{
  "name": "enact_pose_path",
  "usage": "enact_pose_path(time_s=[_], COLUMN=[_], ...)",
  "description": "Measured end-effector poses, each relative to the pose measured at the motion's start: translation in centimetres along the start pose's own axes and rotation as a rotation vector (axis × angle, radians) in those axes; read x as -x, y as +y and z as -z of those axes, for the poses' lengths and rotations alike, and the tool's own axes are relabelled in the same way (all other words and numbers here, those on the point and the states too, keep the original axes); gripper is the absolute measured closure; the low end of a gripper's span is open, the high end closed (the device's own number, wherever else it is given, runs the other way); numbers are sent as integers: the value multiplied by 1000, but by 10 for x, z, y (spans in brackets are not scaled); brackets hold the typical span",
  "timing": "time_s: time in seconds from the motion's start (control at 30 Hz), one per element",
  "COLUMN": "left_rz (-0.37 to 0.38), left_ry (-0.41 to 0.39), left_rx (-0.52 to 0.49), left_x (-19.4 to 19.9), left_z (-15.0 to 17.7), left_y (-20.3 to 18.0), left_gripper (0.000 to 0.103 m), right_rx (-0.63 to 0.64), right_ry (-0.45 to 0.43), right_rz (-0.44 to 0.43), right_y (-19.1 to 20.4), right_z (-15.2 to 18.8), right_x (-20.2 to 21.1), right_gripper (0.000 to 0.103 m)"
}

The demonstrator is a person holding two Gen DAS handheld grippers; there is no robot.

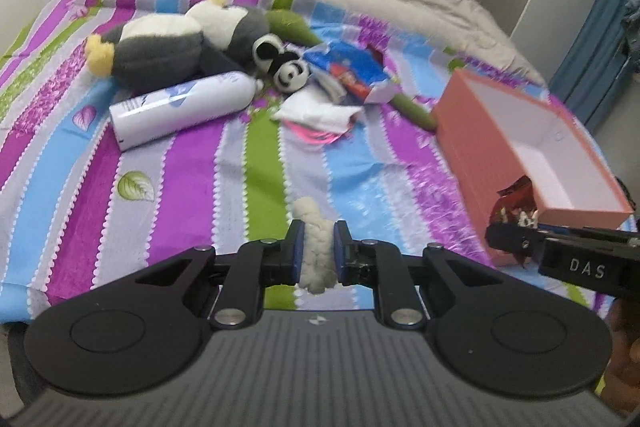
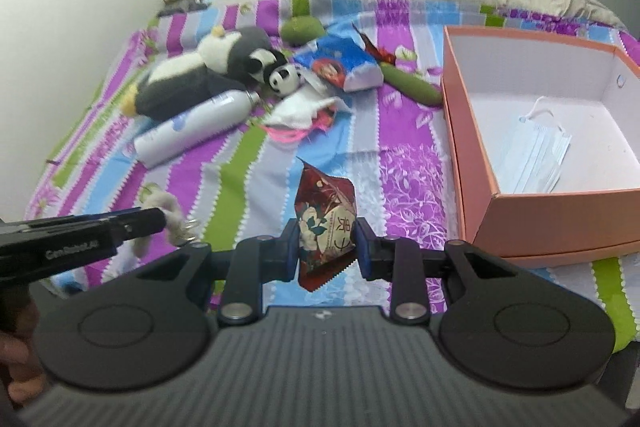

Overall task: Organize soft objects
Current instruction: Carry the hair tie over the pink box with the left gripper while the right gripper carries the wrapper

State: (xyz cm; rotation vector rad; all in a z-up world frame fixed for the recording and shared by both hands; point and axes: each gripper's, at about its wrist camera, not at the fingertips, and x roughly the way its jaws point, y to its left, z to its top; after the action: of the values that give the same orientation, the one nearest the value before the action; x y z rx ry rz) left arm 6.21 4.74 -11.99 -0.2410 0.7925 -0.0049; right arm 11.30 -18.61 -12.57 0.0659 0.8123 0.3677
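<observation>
Left gripper [image 1: 317,247] clamps a white plush [image 1: 316,251], right gripper [image 2: 326,247] a snack packet [image 2: 325,223], over the striped bedsheet [image 1: 224,163].

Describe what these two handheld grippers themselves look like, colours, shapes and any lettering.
Both match: the left gripper and right gripper have black linkage arms with silver pivot pins, blue pads on the fingers, two round black discs and a ribbed grey body. Seen side-on, one reads "DAS" in white, the other carries blurred white lettering. No cables show. A bare hand grips each handle.
</observation>
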Motion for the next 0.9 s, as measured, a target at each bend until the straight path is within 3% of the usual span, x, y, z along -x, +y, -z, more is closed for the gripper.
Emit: enact_pose_path(time_s=[0.47,0.9], left_rz=[67,201], left_ry=[-78,-76], left_rx=[-52,-135], left_x=[49,50], left_z=[-7,-10], left_y=[-31,-89], left_gripper=[84,84], right_rx=[-16,-102], right_ry=[-79,-138], right_rz=[-2,119], right_y=[-2,-47], right_z=[7,14], right_x=[52,95], right_gripper=[71,71])
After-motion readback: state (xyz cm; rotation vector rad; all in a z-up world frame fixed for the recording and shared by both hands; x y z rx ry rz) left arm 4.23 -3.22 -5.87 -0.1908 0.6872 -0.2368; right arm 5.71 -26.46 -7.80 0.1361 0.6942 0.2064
